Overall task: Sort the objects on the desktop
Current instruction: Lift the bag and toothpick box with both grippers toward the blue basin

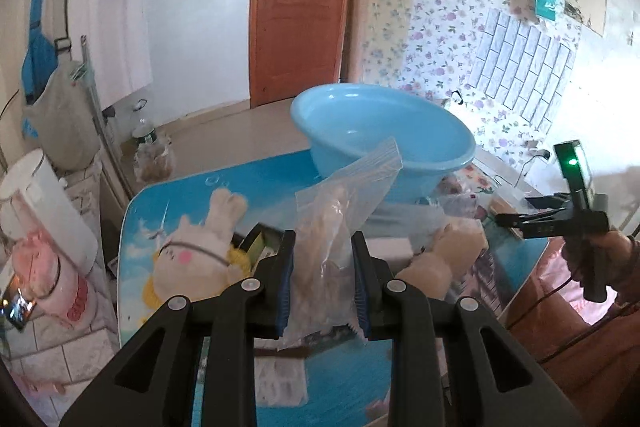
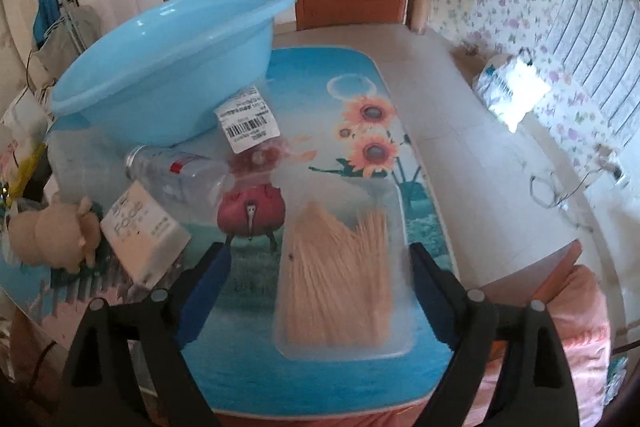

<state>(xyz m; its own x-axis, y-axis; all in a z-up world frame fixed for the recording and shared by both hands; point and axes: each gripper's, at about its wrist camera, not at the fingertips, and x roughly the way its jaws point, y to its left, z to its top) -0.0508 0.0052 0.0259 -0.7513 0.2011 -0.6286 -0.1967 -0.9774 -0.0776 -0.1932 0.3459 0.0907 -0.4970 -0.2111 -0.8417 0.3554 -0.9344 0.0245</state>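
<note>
My left gripper [image 1: 323,247] is shut on a clear zip bag [image 1: 332,227] of pale beige pieces and holds it above the table, in front of the blue basin [image 1: 380,131]. My right gripper [image 2: 320,251] is open, its jaws wide on either side of a clear bag of toothpicks [image 2: 340,283] that lies flat on the printed tabletop [image 2: 360,115]. The basin [image 2: 168,67] stands at the table's far left in the right wrist view. The right gripper also shows at the right of the left wrist view [image 1: 504,219].
A white plush rabbit [image 1: 192,255] and a beige plush [image 1: 444,255] lie on the table. A white box [image 2: 144,239], a clear bottle [image 2: 180,175], a labelled bag of red items [image 2: 252,143] and a beige plush [image 2: 52,235] lie beside the basin. Pink bedding [image 2: 568,323] is at the right.
</note>
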